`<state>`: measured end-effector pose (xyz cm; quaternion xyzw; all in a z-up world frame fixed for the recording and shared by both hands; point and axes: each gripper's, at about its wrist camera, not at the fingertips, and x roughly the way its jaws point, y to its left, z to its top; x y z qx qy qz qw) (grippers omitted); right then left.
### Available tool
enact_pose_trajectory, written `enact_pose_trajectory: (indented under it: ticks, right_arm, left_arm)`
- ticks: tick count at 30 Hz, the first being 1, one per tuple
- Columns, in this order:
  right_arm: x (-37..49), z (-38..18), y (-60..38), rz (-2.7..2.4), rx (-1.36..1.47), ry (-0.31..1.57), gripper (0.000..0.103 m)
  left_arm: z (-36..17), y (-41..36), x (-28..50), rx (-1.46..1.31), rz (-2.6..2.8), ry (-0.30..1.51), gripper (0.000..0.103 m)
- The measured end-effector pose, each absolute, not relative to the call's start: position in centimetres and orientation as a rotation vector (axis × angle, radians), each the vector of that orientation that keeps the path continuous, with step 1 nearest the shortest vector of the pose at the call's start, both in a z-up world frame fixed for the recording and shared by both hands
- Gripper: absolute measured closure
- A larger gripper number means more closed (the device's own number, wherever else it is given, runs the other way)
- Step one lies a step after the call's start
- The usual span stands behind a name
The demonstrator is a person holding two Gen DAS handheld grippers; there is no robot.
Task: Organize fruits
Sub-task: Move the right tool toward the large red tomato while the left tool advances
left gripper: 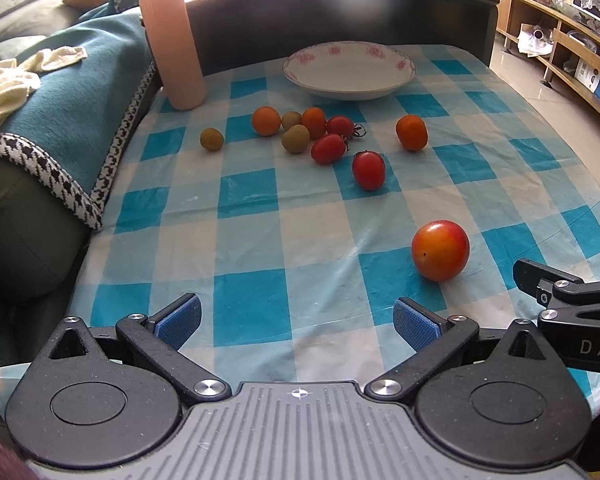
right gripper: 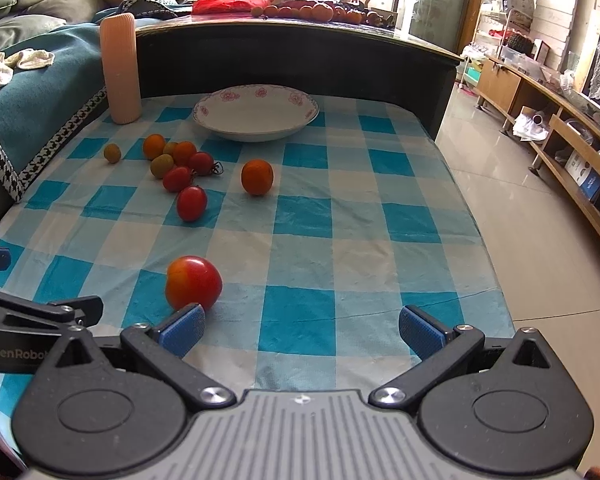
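While both grippers hover with jaws spread and nothing between them, fruit lies scattered on the checked counter (right gripper: 340, 216).
A sofa flanks the counter, tiled floor (right gripper: 520, 200) opposite. Nearest: a big tomato (right gripper: 193, 283), just beside the right gripper (right gripper: 300, 330); left gripper (left gripper: 296, 322); the plate (left gripper: 349, 70) beyond the cluster, ribbed vase (left gripper: 173, 46) beside.

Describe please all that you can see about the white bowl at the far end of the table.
The bowl is wide and shallow, white, and looks like glazed ceramic. Pink flowers and a thin patterned line decorate its broad rim. It stands upright and level on the blue and white checked tablecloth, near the dark panel at the far edge, to the right of the tall ribbed pink cylinder. It holds nothing. No fruit touches it; the nearest fruits lie in front of it, apart.
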<state>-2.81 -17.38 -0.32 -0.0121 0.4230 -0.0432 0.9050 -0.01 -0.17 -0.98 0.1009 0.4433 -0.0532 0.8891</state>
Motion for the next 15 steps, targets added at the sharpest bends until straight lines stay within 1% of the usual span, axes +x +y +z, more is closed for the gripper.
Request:
enact_pose_trajectory:
  ticks: [15]
  right_arm:
    - [-2.59, -0.53, -17.24, -0.078, -0.018, 0.89, 0.0]
  left_arm:
    - [-1.12, -0.06, 0.16, 0.208, -0.109, 0.939, 0.0]
